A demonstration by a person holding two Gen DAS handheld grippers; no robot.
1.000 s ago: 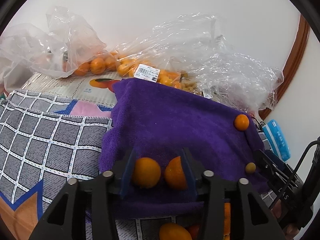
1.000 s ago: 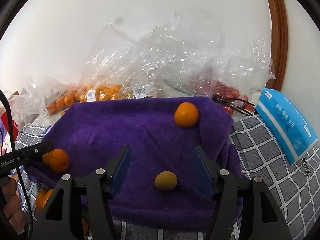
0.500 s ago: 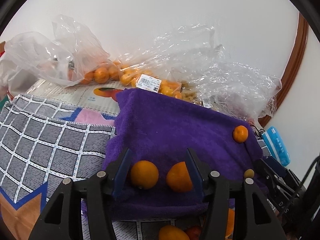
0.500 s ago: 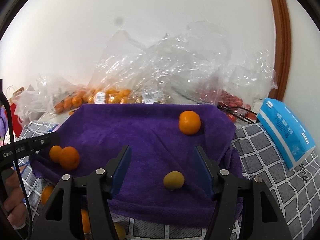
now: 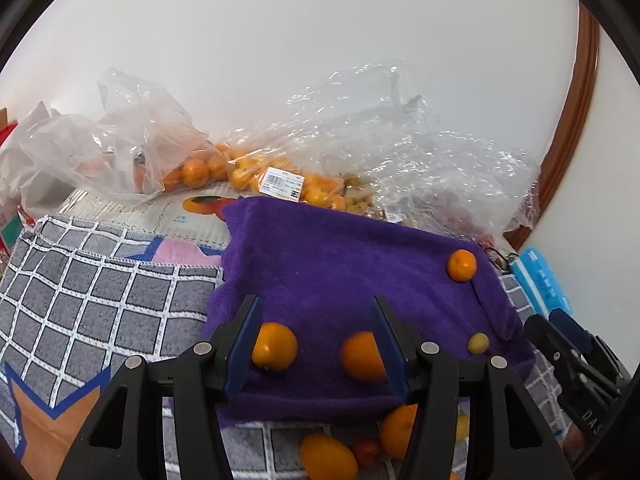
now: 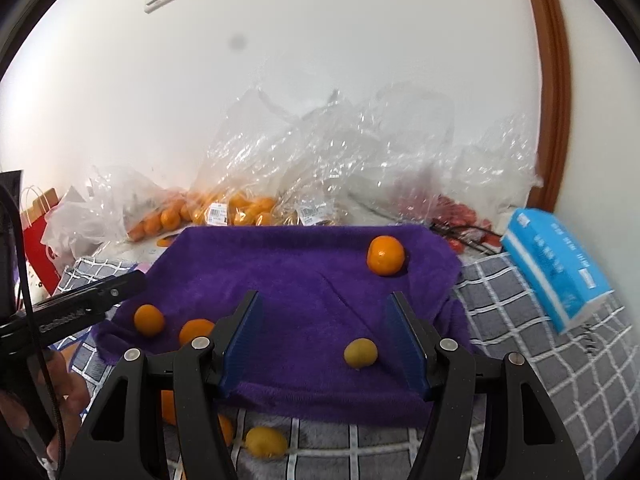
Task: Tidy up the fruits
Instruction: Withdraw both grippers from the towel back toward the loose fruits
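Observation:
A purple towel lies on the checked cloth; it also shows in the right wrist view. Two oranges sit on its near left edge, between the fingers of my open, empty left gripper. A third orange sits at the towel's far right. A small yellow-green fruit lies on the towel's near right, between the fingers of my open, empty right gripper. Loose oranges and a yellow fruit lie on the cloth in front of the towel.
Clear plastic bags with oranges and other fruit are piled against the wall behind the towel. A blue tissue pack lies right of the towel. A red paper bag stands at far left. The grey checked cloth spreads left.
Both grippers have drawn back and up from the towel, so more of the towel and wall shows. Both stay open. The fruits on the towel have not moved.

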